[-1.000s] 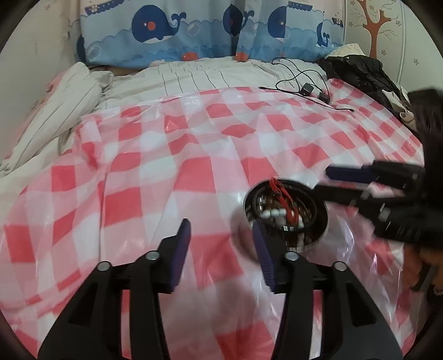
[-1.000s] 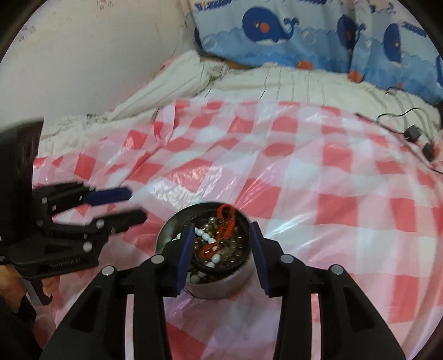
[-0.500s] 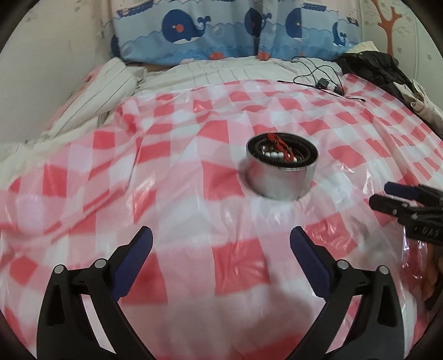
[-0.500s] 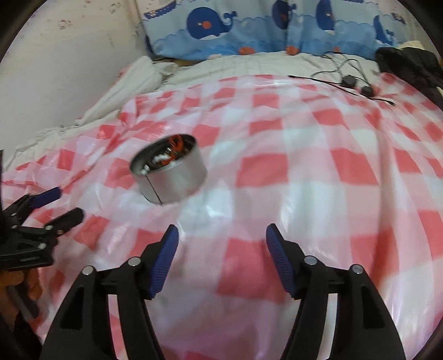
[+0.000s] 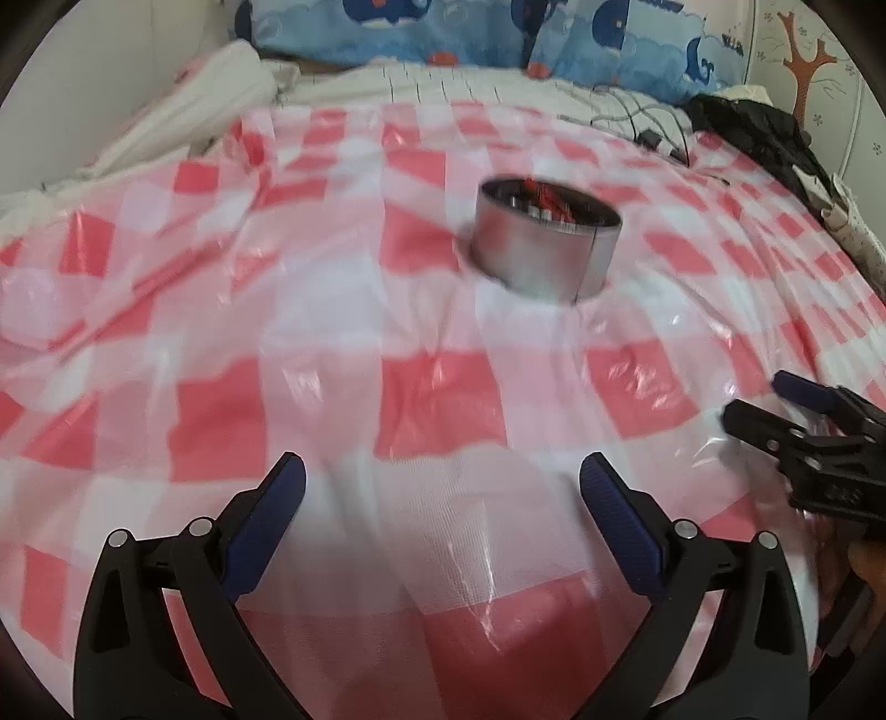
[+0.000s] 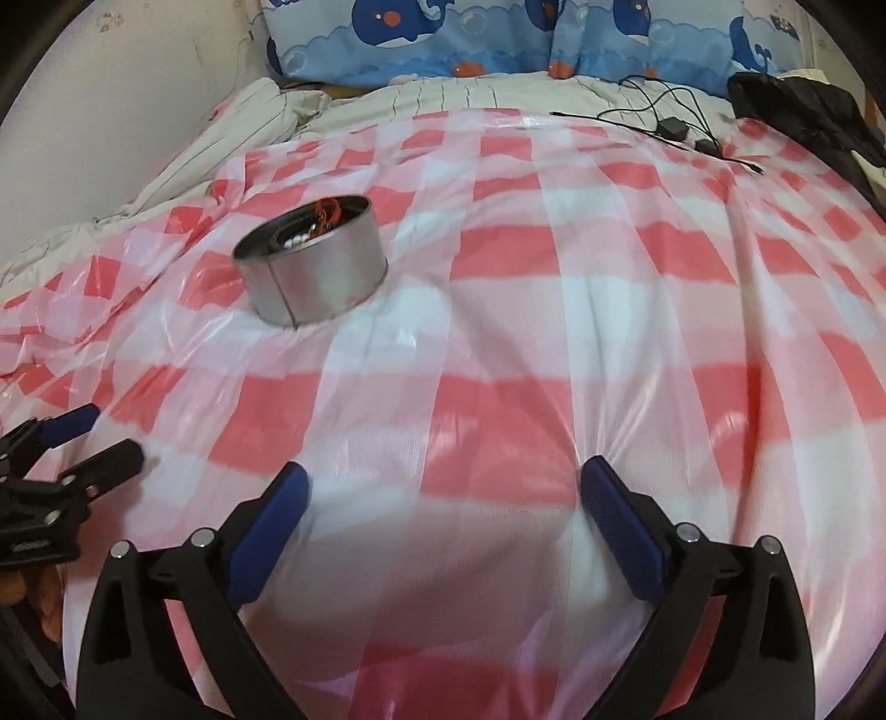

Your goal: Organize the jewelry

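A round silver tin stands on the red-and-white checked plastic sheet; it also shows in the right wrist view. It holds jewelry: a red cord piece and white beads show over its rim. My left gripper is open and empty, well short of the tin. My right gripper is open and empty, to the right of the tin and back from it. Each gripper shows at the edge of the other's view, the right one and the left one.
The sheet covers a bed. A striped blanket and whale-print pillows lie at the far end. Black cables with a charger and a dark garment lie at the far right. A wall bounds the left.
Both grippers have pulled back from the tin and opened wide. The right gripper has left the jewelry in the tin. The tin now stands farther off in both views.
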`<action>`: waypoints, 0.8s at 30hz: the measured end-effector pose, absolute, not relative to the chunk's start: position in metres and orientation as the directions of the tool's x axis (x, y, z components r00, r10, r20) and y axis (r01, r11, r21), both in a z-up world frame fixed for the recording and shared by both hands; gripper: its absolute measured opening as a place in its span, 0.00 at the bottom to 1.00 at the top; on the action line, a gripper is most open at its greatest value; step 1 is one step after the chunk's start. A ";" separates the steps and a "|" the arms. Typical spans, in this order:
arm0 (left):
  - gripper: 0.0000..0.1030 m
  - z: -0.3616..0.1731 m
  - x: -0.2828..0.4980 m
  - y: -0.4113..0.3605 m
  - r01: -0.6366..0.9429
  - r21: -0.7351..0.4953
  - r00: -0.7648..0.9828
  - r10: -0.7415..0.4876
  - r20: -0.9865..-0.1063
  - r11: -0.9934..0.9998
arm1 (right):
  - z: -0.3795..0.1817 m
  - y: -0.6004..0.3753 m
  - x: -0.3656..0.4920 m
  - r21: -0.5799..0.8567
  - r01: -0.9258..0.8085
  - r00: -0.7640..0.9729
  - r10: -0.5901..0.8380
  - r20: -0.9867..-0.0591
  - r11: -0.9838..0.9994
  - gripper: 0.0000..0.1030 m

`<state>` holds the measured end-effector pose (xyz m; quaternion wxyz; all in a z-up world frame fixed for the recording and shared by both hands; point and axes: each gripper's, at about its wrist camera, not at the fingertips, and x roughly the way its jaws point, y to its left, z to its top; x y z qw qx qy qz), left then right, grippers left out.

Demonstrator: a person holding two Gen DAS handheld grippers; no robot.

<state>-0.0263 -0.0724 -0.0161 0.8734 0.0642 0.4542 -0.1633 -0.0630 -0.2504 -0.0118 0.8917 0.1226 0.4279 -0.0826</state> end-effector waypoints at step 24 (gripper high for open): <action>0.93 -0.026 -0.036 -0.074 0.320 -0.005 0.580 -0.201 -0.790 0.947 | -0.014 -0.241 -0.065 0.064 0.267 0.610 -0.117 -0.784 0.962 0.93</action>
